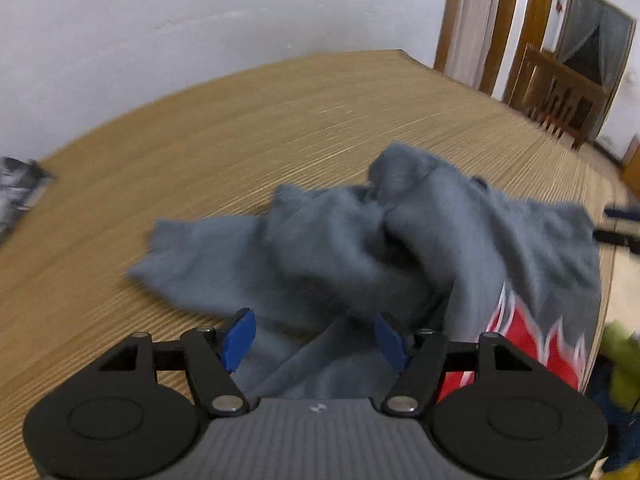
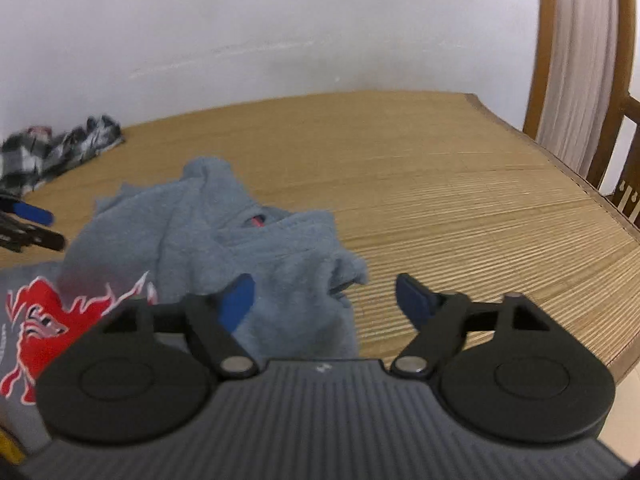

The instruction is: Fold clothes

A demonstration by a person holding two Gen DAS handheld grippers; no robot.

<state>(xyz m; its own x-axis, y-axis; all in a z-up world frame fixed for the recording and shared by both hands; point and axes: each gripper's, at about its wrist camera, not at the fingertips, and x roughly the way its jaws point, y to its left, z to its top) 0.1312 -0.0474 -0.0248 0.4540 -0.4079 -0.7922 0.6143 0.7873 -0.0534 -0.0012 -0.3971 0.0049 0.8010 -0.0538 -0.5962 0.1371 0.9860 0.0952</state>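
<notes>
we have the grey sweatshirt (image 1: 360, 240) crumpled on the mat (image 1: 240, 128), unfolded. left gripper (image 1: 316, 338) and right gripper (image 2: 326, 300) both released, holding nothing. next we likely pinch its near edges and spread it flat.

The grey sweatshirt (image 1: 400, 240) is lying crumpled and unfolded on the woven bamboo mat (image 1: 240, 128), its fabric bunching into raised folds at the middle. One sleeve is extending flat toward the left in the left wrist view, and a red, white-edged flame-like graphic (image 2: 44, 320) is showing face up on the near portion.
</notes>
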